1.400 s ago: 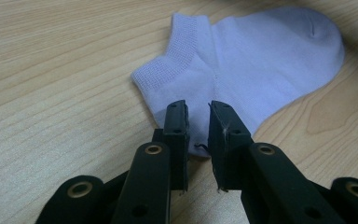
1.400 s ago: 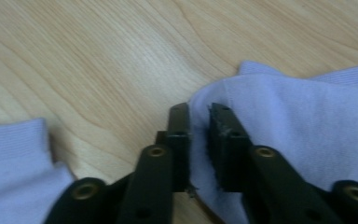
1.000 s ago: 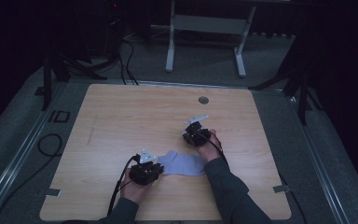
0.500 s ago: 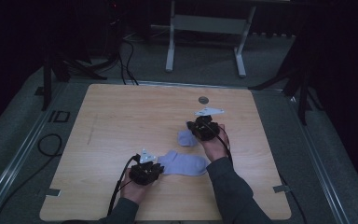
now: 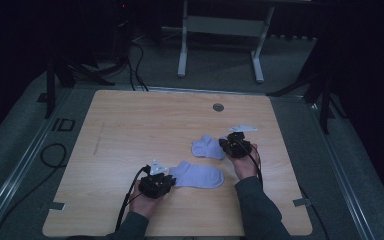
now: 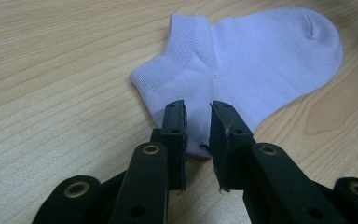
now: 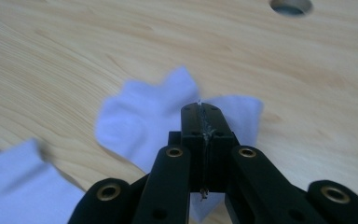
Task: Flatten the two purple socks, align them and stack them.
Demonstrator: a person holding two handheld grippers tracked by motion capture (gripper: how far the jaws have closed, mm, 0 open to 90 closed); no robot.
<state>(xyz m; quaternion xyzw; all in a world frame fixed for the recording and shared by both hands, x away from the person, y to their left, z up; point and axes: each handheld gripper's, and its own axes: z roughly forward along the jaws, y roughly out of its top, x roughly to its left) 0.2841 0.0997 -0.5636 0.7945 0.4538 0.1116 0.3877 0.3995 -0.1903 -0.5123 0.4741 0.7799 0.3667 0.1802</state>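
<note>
Two socks: both pale lilac ankle socks, lying apart on a wooden table.
Near sock: lies flat by the table's near edge, with a ribbed cuff and a rounded toe; in the left gripper view the cuff end points at the jaws.
Left gripper: one, at the near sock's cuff end; its jaws stand a little apart, with the sock's edge under the gap, and I cannot tell whether the pads press it.
Far sock: crumpled, just beyond the near one and to its right, with one end raised.
Right gripper: one, its jaws pressed together and pinching the far sock's edge.
Hole: one round opening in the tabletop, beyond both socks.
Writing: "ID" in dark marks on the grey floor, left of the table.
</note>
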